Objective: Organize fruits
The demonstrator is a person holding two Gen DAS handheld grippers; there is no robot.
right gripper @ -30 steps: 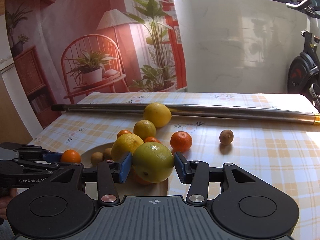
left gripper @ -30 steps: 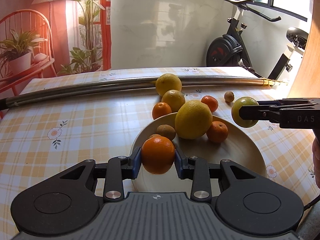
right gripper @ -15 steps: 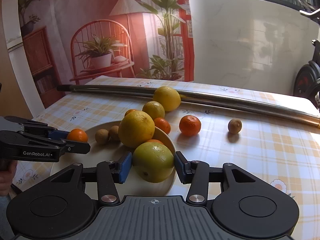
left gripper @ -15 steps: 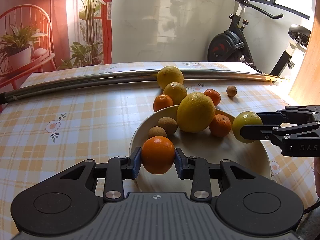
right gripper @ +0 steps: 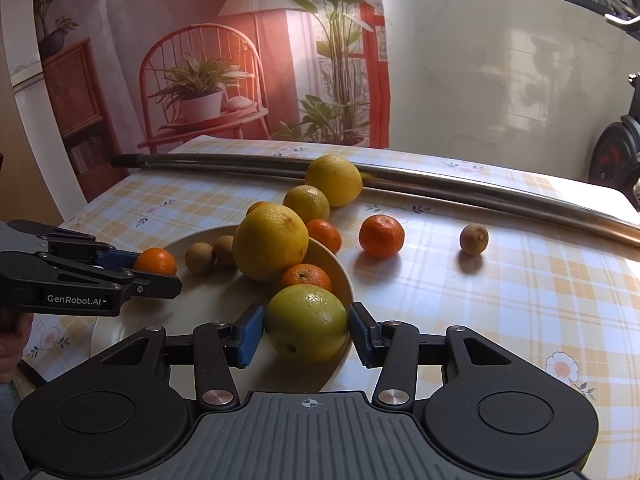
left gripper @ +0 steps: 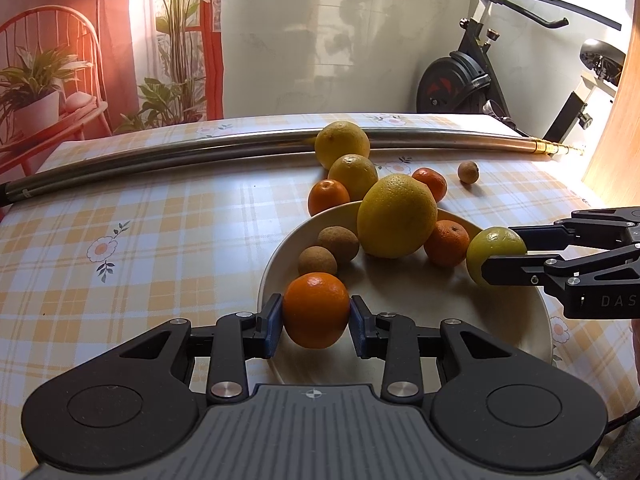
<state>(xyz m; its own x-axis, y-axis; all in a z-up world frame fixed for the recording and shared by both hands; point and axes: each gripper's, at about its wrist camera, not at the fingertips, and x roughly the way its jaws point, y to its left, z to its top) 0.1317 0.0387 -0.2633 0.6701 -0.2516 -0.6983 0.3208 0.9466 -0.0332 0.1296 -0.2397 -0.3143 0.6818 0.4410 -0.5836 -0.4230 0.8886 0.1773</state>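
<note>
My left gripper (left gripper: 316, 325) is shut on an orange mandarin (left gripper: 316, 310) just over the near left rim of the cream plate (left gripper: 404, 300). My right gripper (right gripper: 307, 334) is shut on a yellow-green citrus (right gripper: 307, 322) at the plate's (right gripper: 132, 330) right rim; in the left wrist view that citrus (left gripper: 490, 250) sits low over the plate. The plate bears a large yellow grapefruit (left gripper: 396, 216), two brown kiwis (left gripper: 338, 243) and a mandarin (left gripper: 447, 243). Two yellow citrus (left gripper: 341, 145), two mandarins (left gripper: 328, 198) and a small kiwi (left gripper: 468, 171) lie on the checked tablecloth behind it.
A long steel pole (left gripper: 200, 156) lies across the back of the table. An exercise bike (left gripper: 460, 80) stands beyond the far right corner. A red chair with a potted plant (right gripper: 200, 96) stands beyond the far left. A hand (right gripper: 12, 344) holds the left gripper.
Both grippers have come in lower over the plate with their fruits still held. The yellow-green citrus moved from beside the plate to just above its right rim.
</note>
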